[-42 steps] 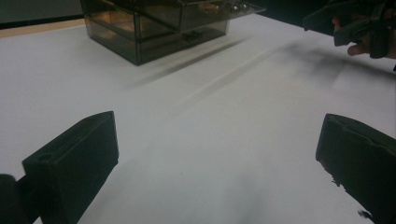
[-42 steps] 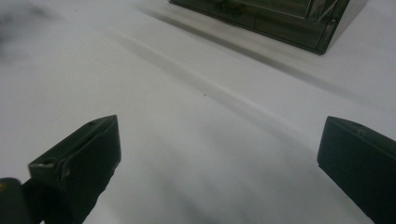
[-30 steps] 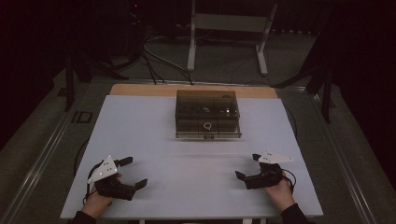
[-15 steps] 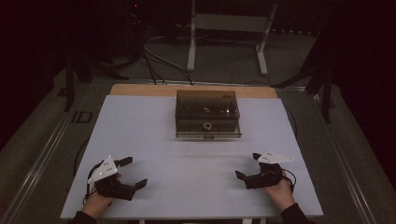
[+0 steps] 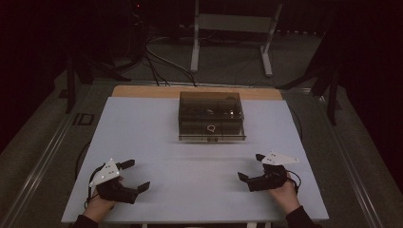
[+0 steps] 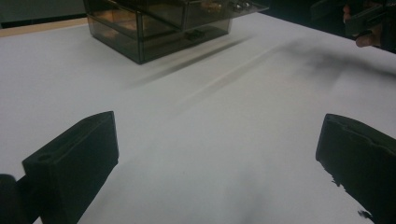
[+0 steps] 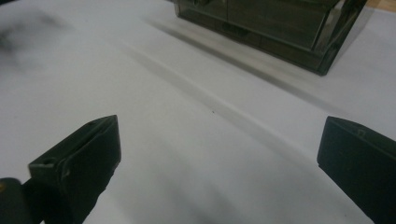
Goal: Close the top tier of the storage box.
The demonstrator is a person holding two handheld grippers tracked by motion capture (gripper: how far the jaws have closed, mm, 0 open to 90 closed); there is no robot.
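A smoky see-through box (image 5: 211, 116) with compartments and small items inside stands at the middle back of the white table (image 5: 157, 142); it shows too in the left gripper view as the box (image 6: 159, 23) and in the right gripper view as the box (image 7: 280, 23). My left gripper (image 5: 135, 175) rests near the front left corner, open, with nothing between its jaws. My right gripper (image 5: 250, 167) rests near the front right, open and holding nothing. Both point inward toward the table's middle. In the left gripper view the other hand (image 6: 369, 23) shows at top right.
A wooden strip (image 5: 142, 91) runs along the table's far edge. Beyond it, cables (image 5: 157, 57) lie on the dark floor and a metal stand (image 5: 228, 33) rises. A wide bare stretch of white top lies between the grippers and the box.
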